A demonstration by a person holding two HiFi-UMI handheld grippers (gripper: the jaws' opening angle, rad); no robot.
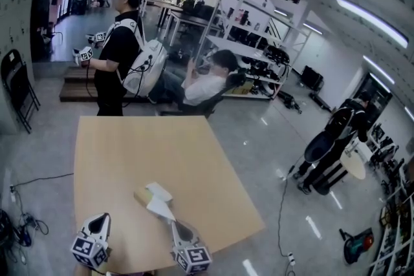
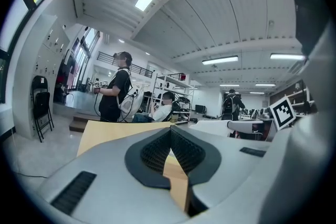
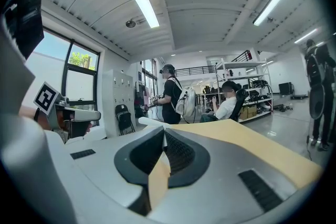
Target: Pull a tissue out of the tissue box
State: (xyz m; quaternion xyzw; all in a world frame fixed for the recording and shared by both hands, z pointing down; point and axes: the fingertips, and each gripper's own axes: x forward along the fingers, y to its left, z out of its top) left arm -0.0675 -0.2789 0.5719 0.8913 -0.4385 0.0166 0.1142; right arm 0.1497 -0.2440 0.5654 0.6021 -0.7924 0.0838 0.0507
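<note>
The box (image 1: 142,196) is sitting on the counter (image 1: 129,145), near its front edge, just beyond the two grippers. A white tissue (image 1: 160,205) is coming out of its top and running to the right gripper (image 1: 176,227). That gripper's jaws are pressing fully together on the tissue's end, and a sliver of white is showing at their tips in the right gripper view. The left gripper (image 1: 98,222) is hanging to the left of the box, apart from it, its jaws closed on nothing.

The tissue is looking thin, soft and very light, so a jerk is likely to tear it. A pinch across its free end seems the right hold. The cardboard box is probably light too. With nothing pinning it, it may be sliding or lifting along with the pull.
</note>
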